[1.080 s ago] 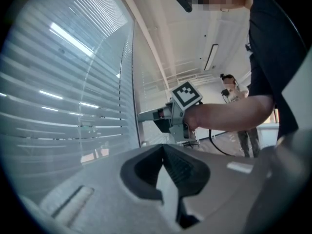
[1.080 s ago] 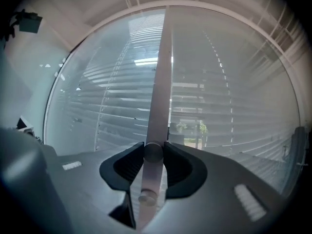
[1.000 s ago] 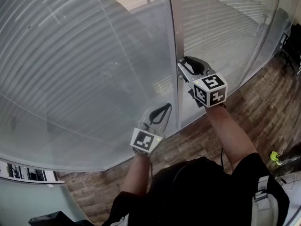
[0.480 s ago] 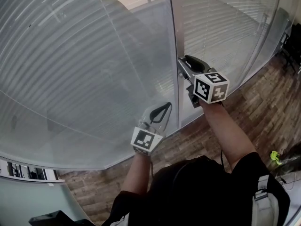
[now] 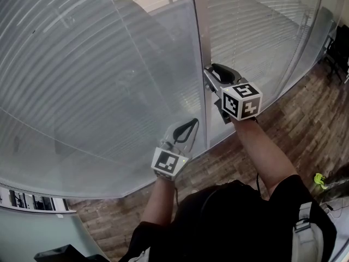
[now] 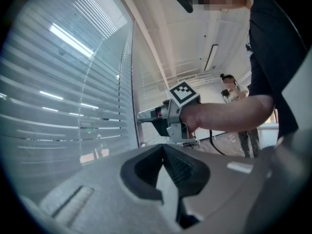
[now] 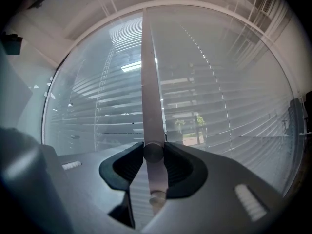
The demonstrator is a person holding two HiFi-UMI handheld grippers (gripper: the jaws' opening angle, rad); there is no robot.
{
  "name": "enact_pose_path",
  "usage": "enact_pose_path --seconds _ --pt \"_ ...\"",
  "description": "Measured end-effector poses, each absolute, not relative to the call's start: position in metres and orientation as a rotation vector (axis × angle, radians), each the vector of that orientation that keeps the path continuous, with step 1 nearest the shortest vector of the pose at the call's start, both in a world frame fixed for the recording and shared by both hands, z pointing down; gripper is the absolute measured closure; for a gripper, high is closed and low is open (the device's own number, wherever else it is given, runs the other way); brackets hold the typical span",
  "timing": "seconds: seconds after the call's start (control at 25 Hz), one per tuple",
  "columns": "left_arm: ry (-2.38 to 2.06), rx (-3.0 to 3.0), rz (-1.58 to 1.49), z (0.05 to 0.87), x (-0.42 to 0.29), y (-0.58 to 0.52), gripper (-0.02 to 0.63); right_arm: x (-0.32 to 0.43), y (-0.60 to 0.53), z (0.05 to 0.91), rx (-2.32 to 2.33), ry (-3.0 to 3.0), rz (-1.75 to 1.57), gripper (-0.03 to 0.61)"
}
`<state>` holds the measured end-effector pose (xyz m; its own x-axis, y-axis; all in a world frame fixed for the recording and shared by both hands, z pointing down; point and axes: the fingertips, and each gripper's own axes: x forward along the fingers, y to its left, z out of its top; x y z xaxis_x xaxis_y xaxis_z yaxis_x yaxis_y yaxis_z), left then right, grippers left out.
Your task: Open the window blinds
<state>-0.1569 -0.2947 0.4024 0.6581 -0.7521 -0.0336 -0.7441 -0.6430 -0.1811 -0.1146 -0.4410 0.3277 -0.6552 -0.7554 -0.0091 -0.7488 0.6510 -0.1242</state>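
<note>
At the grey vertical window post (image 5: 200,37), the right gripper (image 5: 209,75) clamps a small round metal knob (image 7: 153,152). White slatted blinds (image 5: 82,81) hang behind the glass on both sides. The left gripper (image 5: 192,126) hovers lower, clenched on nothing.

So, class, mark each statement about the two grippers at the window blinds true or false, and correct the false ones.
1. The right gripper is closed on a round knob on the upright frame post. True.
2. The left gripper also grips that knob. False: its jaws are together on nothing, lower down and left of the post.
3. The blind slats run horizontally. True.
4. The floor is plain white tile. False: it is brown and patterned.
</note>
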Motion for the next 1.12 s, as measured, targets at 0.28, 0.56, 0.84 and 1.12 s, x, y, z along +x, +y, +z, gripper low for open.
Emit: enact_pose_path --seconds 0.28,0.56,0.84,1.12 --pt "1.229 -2.696 -0.064 0.405 -0.157 -0.296 0.609 -0.106 -0.434 0.337 -1.279 2.917 0.013 0.342" --pt "1.217 -2.722 -0.064 0.402 -0.152 -0.294 0.610 -0.118 -0.421 0.332 -1.455 3.078 1.122 0.324" --pt "1.228 -2.700 -0.063 0.405 -0.156 -0.295 0.611 -0.127 -0.422 0.334 -1.413 2.999 1.796 0.353" --pt "1.243 -2.693 -0.075 0.402 -0.160 -0.295 0.610 -0.129 -0.425 0.337 -1.420 2.972 1.888 0.453"
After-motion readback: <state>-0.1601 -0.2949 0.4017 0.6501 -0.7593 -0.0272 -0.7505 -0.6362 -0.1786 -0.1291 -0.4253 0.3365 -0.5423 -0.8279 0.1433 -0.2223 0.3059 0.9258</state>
